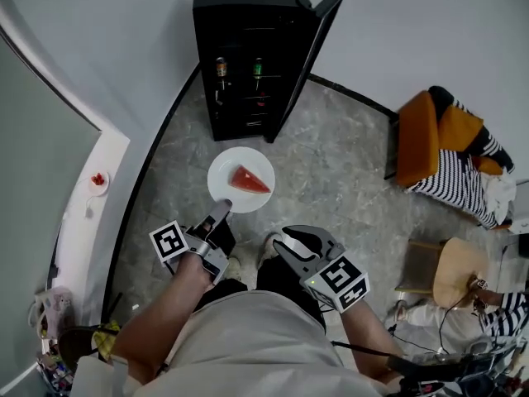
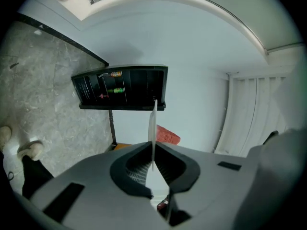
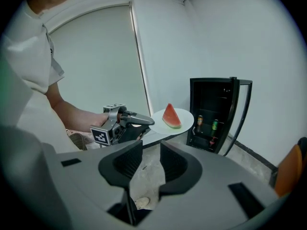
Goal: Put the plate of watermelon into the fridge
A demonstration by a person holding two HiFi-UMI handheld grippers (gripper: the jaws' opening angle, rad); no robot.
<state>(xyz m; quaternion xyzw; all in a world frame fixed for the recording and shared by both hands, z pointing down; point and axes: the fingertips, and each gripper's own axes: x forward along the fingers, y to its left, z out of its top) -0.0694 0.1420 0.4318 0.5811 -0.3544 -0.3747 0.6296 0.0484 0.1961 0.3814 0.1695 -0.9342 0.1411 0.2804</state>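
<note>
A white plate (image 1: pixel 225 169) carries a red watermelon wedge (image 1: pixel 249 180) and hangs above the grey floor, in front of a black fridge (image 1: pixel 240 23). The fridge door (image 1: pixel 312 52) stands open to the right. My left gripper (image 1: pixel 220 212) is shut on the plate's near rim. In the left gripper view the plate (image 2: pixel 153 123) stands edge-on between the pads, with the wedge (image 2: pixel 167 135) beyond and the fridge (image 2: pixel 120 87) ahead. My right gripper (image 1: pixel 283 243) is open and empty beside the left one. The right gripper view (image 3: pixel 151 153) shows the left gripper (image 3: pixel 144 121), plate (image 3: pixel 186 120) and wedge (image 3: pixel 171 116).
Two bottles (image 1: pixel 221 69) stand on the fridge's shelves. An orange chair (image 1: pixel 426 139) with striped cloth sits at the right, and a person (image 1: pixel 463 284) is seated lower right. A white ledge with a small dish (image 1: pixel 98 181) runs along the left wall.
</note>
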